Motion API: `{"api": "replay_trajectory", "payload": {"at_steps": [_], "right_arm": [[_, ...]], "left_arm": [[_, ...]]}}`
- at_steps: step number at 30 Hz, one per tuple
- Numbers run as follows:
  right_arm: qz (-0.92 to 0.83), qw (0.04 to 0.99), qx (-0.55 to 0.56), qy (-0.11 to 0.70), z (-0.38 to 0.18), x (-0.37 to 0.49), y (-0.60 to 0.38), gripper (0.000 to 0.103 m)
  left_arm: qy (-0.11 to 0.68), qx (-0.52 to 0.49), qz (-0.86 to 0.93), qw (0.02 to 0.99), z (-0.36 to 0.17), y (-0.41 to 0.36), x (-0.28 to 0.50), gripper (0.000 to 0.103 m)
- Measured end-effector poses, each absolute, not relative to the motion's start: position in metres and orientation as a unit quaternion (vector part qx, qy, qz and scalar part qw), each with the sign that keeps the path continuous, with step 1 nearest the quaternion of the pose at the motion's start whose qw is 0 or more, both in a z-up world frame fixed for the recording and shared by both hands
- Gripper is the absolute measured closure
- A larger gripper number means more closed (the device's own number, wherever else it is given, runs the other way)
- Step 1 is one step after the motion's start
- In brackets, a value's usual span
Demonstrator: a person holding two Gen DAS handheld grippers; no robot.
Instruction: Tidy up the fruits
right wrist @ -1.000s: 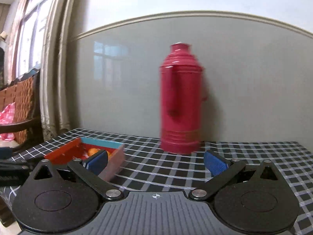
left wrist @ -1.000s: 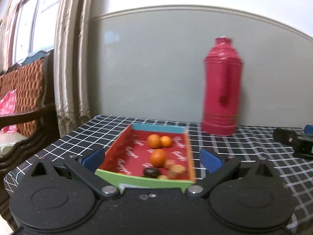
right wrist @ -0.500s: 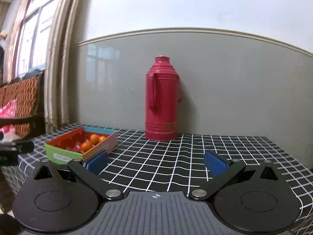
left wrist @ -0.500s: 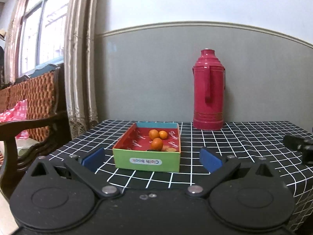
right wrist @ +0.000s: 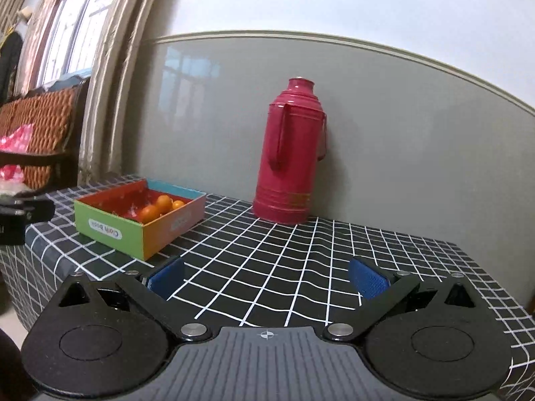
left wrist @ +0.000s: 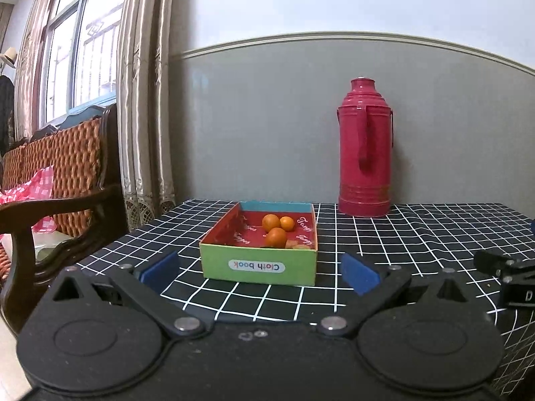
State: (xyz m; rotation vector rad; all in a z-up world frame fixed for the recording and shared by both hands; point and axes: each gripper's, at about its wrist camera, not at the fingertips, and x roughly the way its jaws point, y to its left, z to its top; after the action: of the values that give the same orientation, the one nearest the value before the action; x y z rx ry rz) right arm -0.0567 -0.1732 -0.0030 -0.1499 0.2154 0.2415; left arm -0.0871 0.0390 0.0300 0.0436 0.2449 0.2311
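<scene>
Hovering at the near edge of the bench (left wrist: 418,234), the left gripper (left wrist: 259,269) holds its blue fingers (left wrist: 158,267) spread wide with nothing between them. Straight ahead sits the box (left wrist: 259,265), green front wall facing us, red lining inside, resting on the black grid cloth. Three oranges (left wrist: 276,236) lie inside it toward the back, two side by side and one nearer, with some smaller brownish pieces just beside the nearest; what those are, I cannot tell. Over on the other side, the right gripper (right wrist: 265,279) is also parted, empty, fingers (right wrist: 367,282) over bare cloth. From its view the box (right wrist: 133,230) lies off to the left, well apart. A tall red thermos (right wrist: 291,153) stands upright against the grey wall. A wicker-backed chair (left wrist: 57,167) sits by the curtained window.
</scene>
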Motion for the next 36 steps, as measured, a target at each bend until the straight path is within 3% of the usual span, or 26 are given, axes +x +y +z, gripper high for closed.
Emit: {"api": "replay_trajectory", "payload": {"at_steps": [9, 36], "right_arm": [[0.110, 0.987, -0.017, 0.120, 0.005, -0.049, -0.191, 0.000], [0.117, 0.986, -0.035, 0.113, 0.005, -0.053, -0.187, 0.000]], "left_arm": [[0.124, 0.021, 0.116, 0.985, 0.029, 0.039, -0.087, 0.006], [0.124, 0.018, 0.111, 0.986, 0.030, 0.040, -0.089, 0.006]]}}
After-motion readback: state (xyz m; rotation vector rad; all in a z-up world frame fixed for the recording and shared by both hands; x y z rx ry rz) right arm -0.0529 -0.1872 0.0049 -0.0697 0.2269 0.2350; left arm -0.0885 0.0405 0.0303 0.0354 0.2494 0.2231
